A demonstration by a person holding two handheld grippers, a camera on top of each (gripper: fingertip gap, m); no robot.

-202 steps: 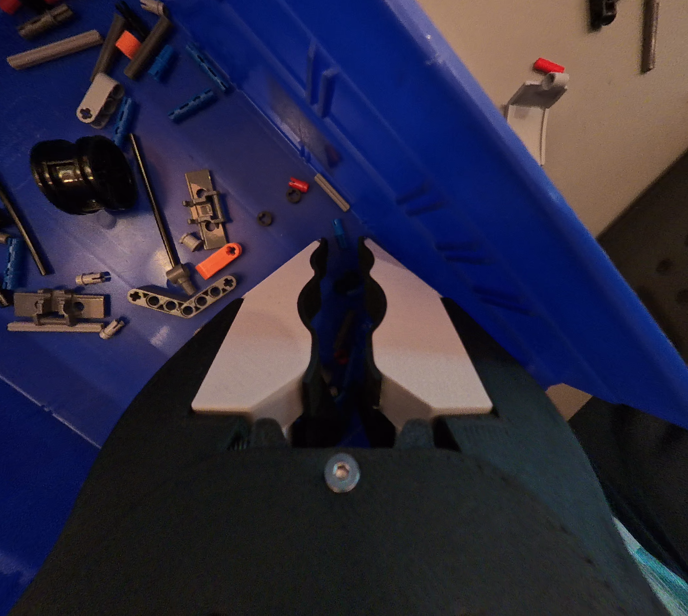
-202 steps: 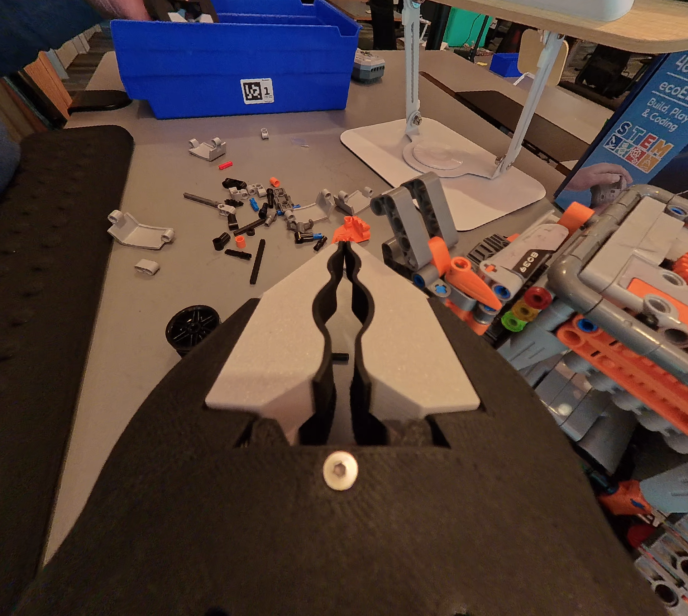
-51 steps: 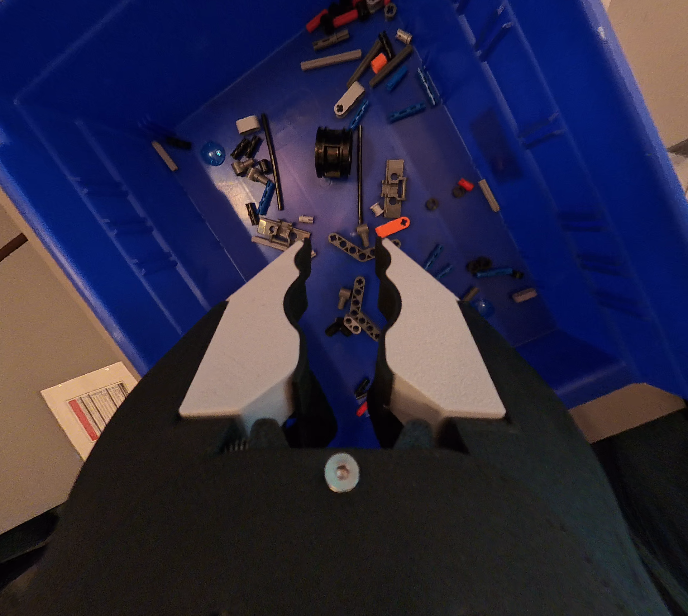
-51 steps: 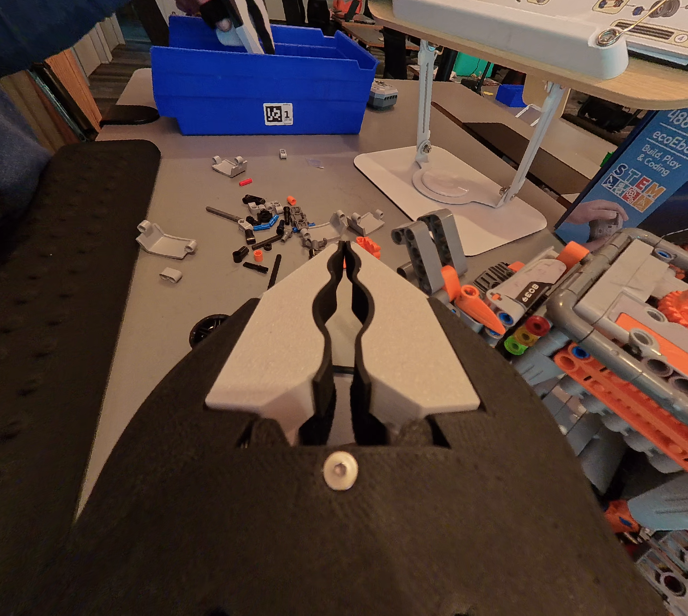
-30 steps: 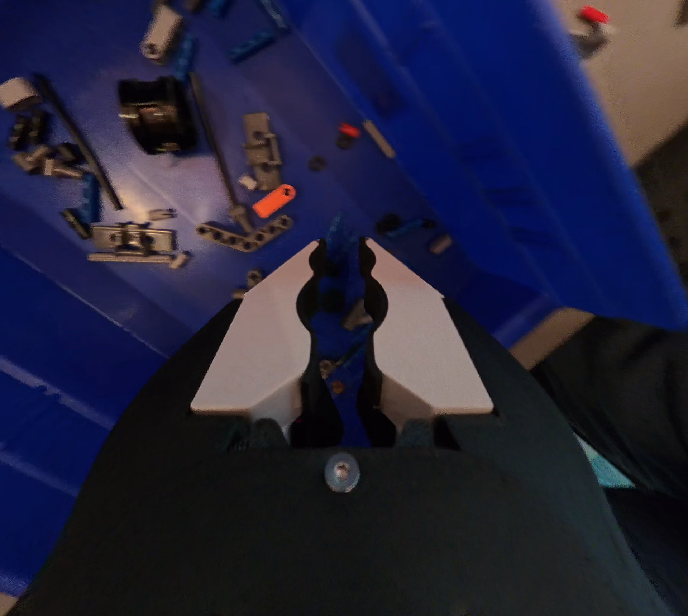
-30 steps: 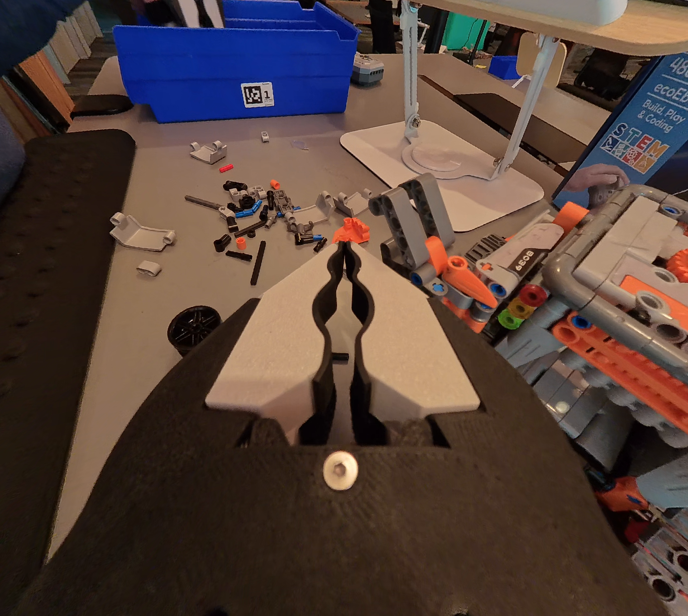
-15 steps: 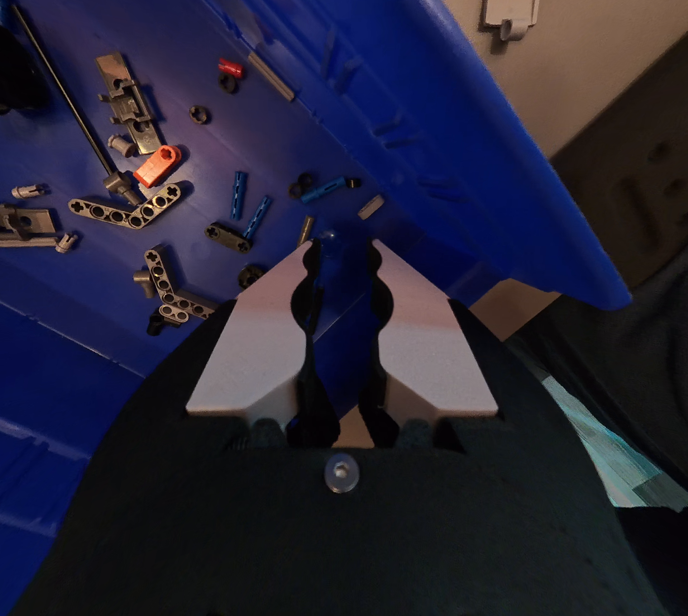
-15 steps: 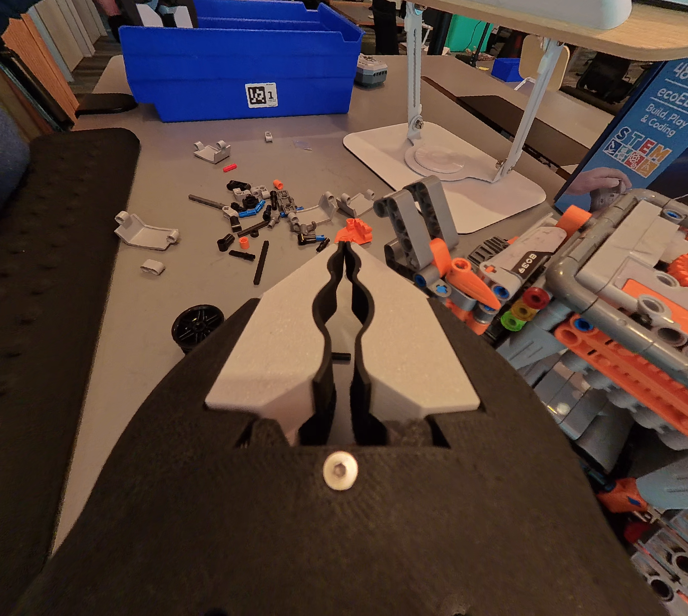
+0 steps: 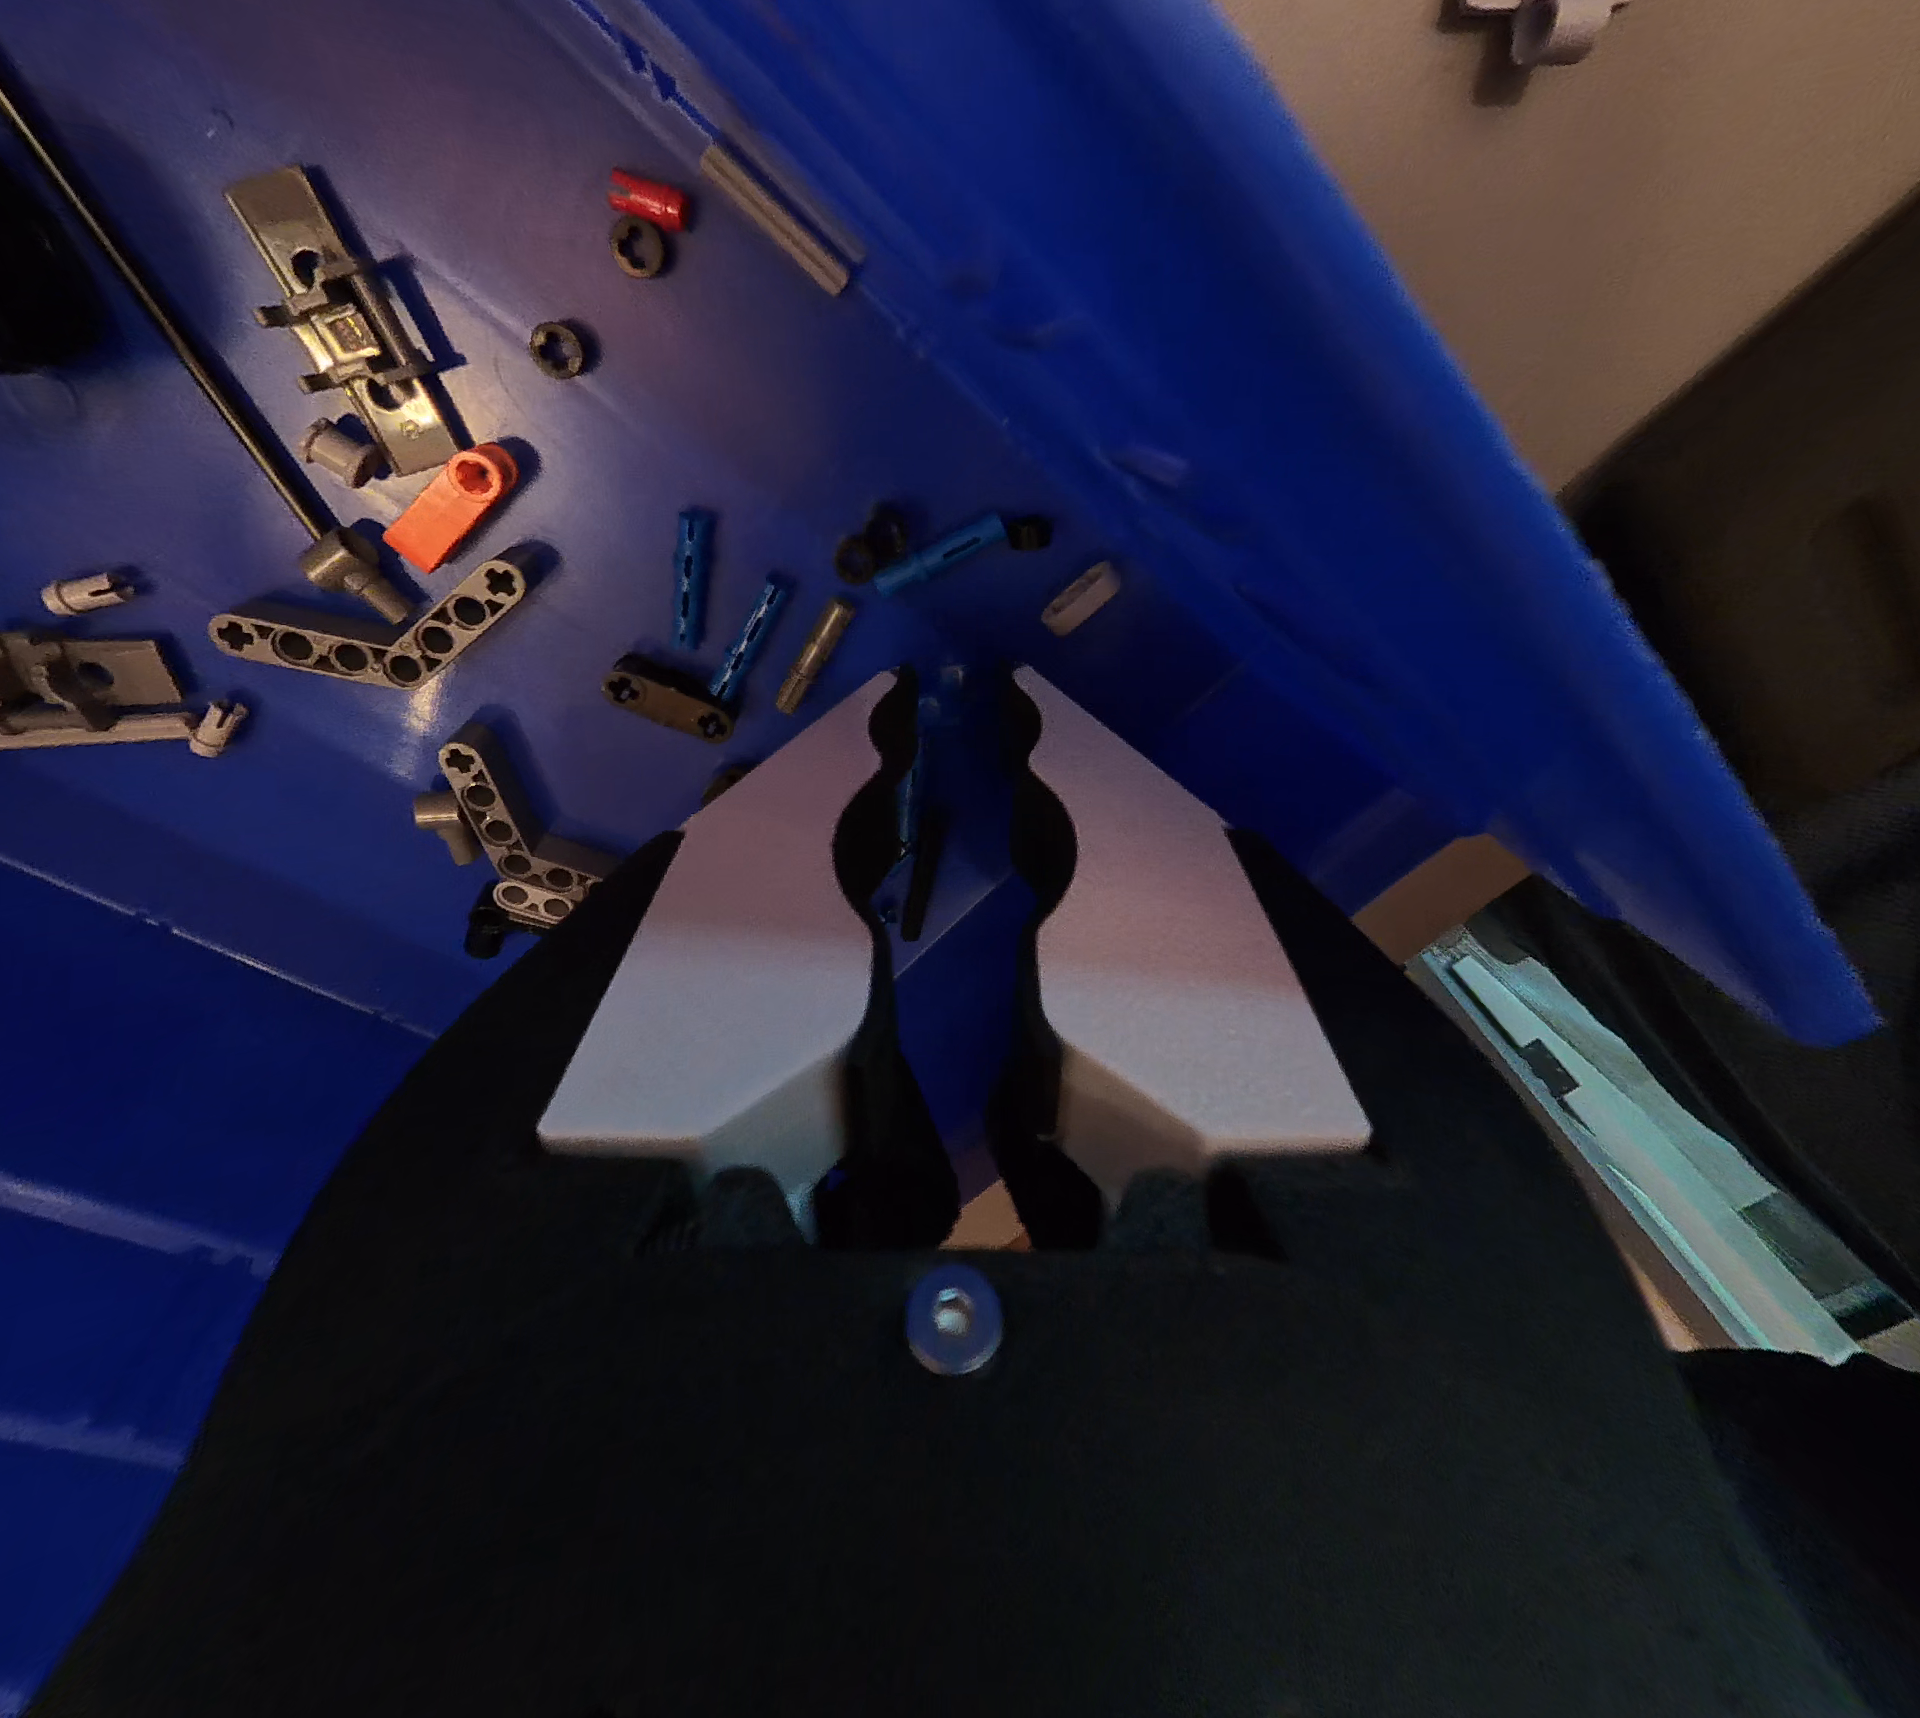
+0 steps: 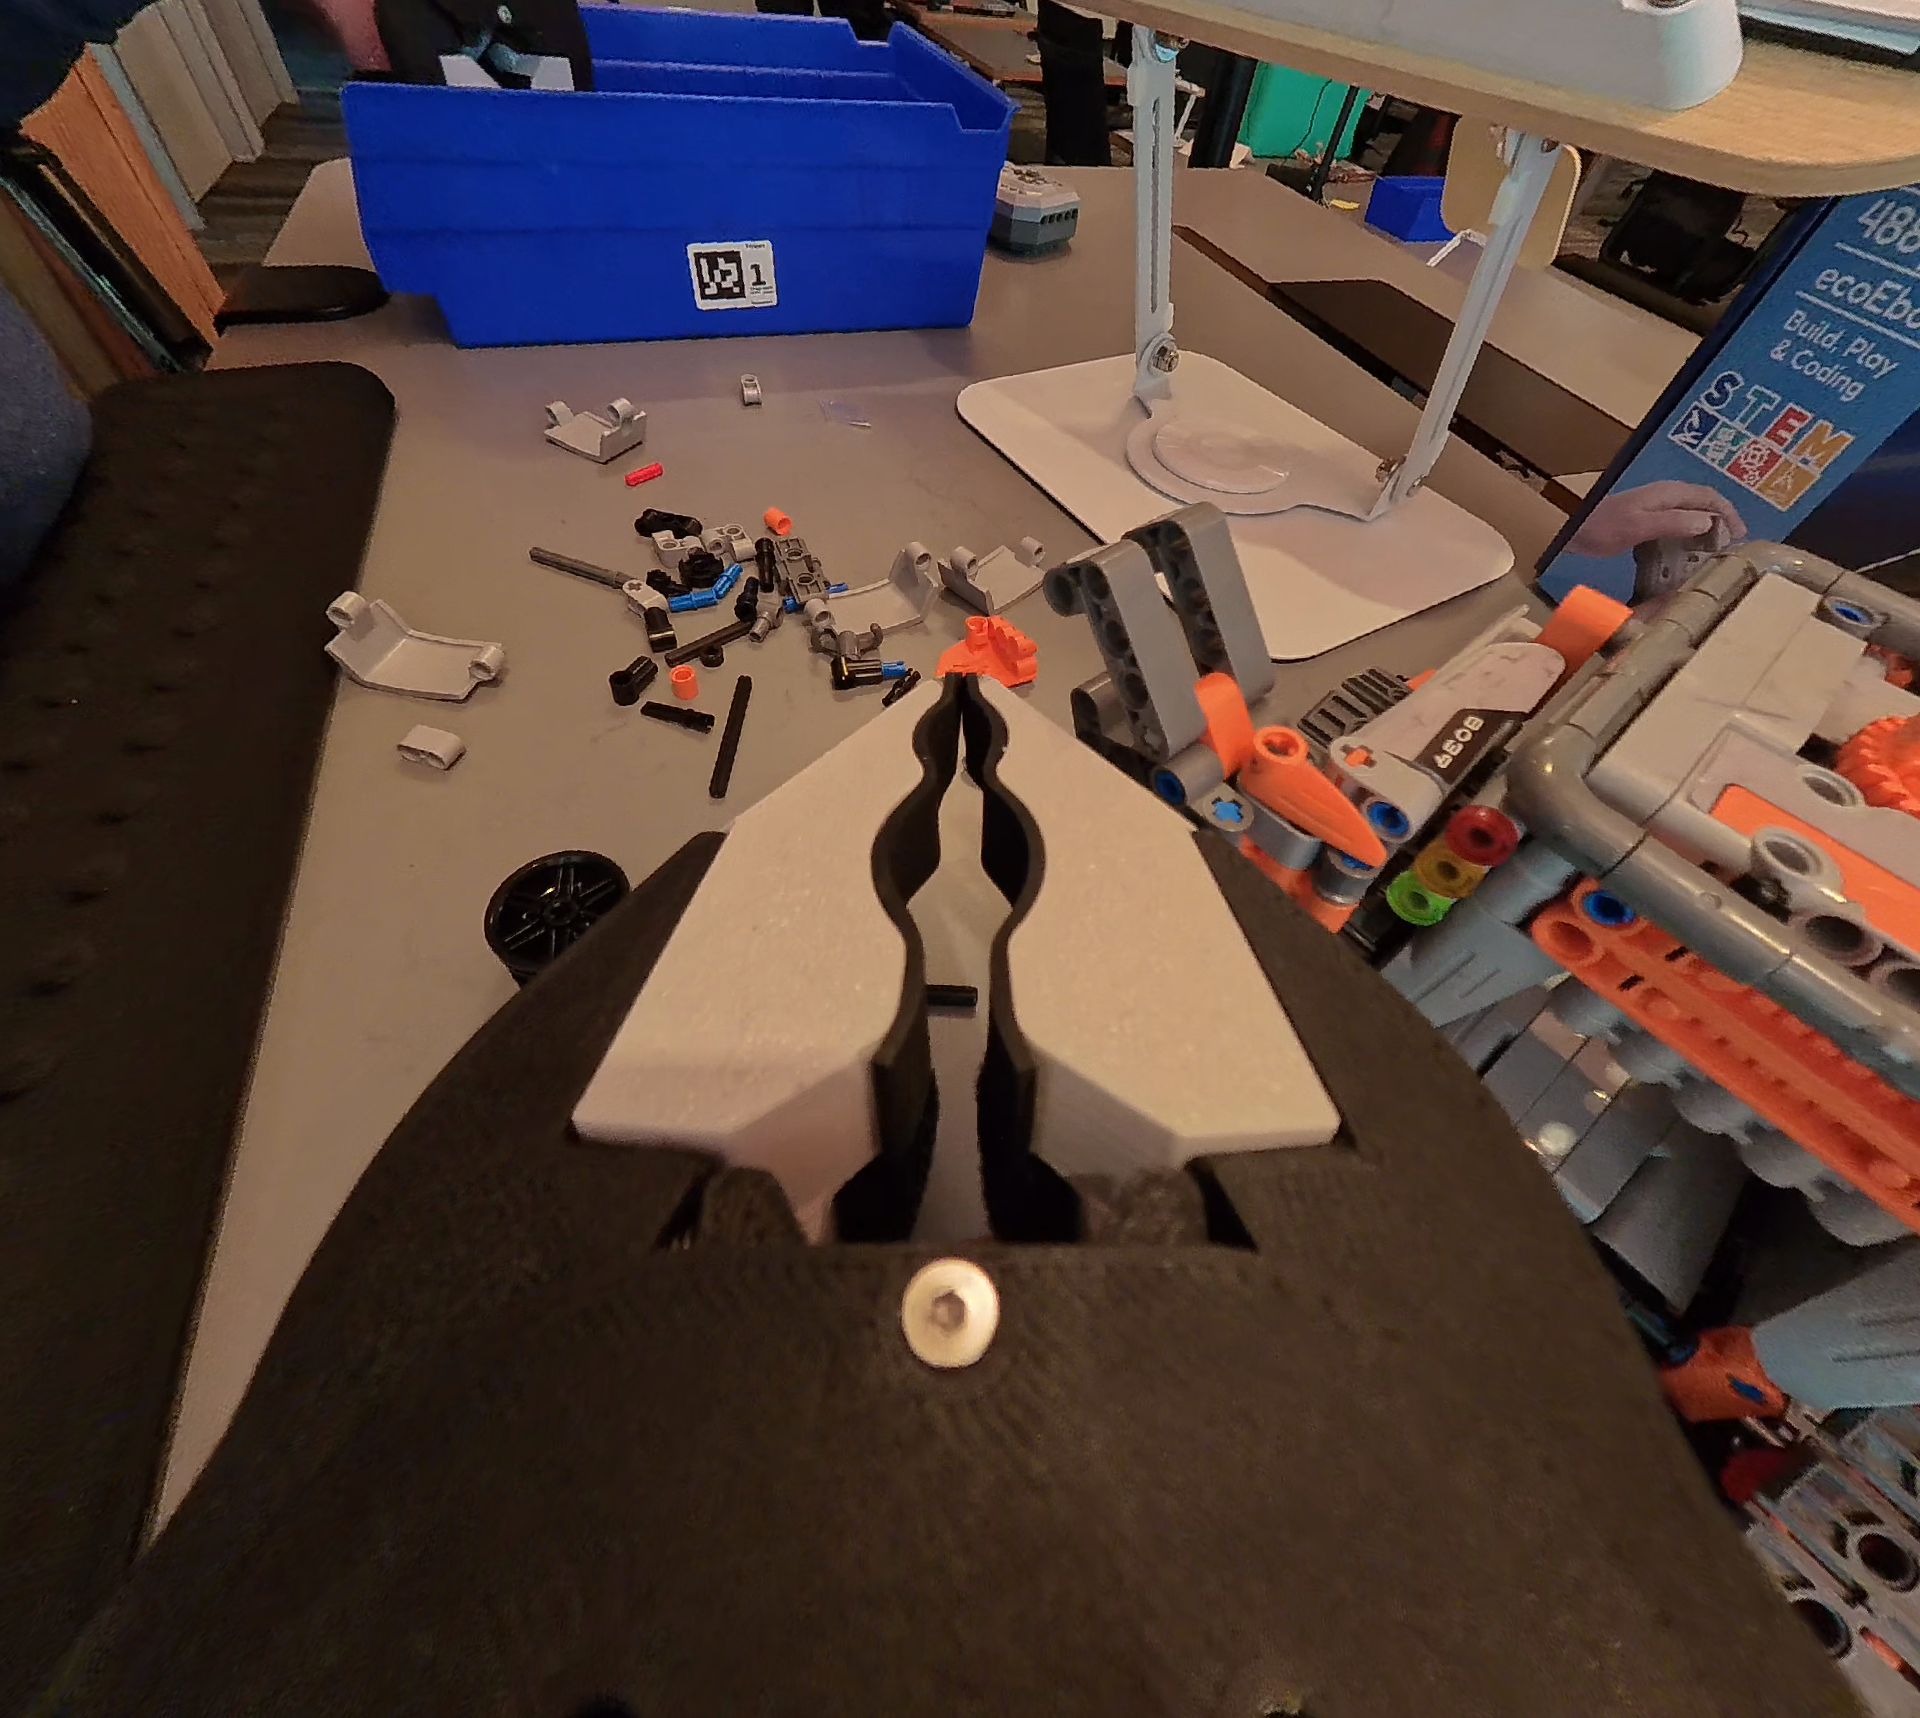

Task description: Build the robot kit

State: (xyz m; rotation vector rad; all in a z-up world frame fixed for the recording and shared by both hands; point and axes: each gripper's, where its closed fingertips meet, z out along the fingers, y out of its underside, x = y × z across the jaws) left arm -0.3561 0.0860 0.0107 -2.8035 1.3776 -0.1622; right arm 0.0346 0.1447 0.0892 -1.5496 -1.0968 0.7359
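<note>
My left gripper point(image 9: 958, 681) is inside the blue bin point(image 9: 1143, 318), low over its floor near a side wall. Its jaws stand a narrow gap apart. A small blue pin point(image 9: 916, 795) shows in the gap and nothing spans it. Blue pins point(image 9: 691, 572), a black short beam point(image 9: 670, 697) and a grey pin point(image 9: 816, 655) lie just left of the tips. The right wrist view shows this gripper point(image 10: 488, 37) dipping into the bin's point(image 10: 665, 214) left end. My right gripper point(image 10: 958, 686) is shut and empty above the table, its tips just short of an orange piece point(image 10: 987, 648).
An orange piece point(image 9: 452, 505) and a grey bent beam point(image 9: 384, 634) lie in the bin. On the table are loose small parts point(image 10: 727, 598), a black wheel point(image 10: 556, 905), a white book stand point(image 10: 1236, 463), a grey-and-orange model point(image 10: 1558, 837) at right and a black mat point(image 10: 156, 733) at left. One gripper's finger ends stand about 40 centimeters off the other's. The orange piece point(image 10: 987, 648) is closer to my right gripper, around 12 centimeters from its tips; the left tips are 35 centimeters off.
My left gripper came down from wide open above the bin to its floor by the side wall, and its jaws narrowed. My right gripper stayed shut and hardly moved.
</note>
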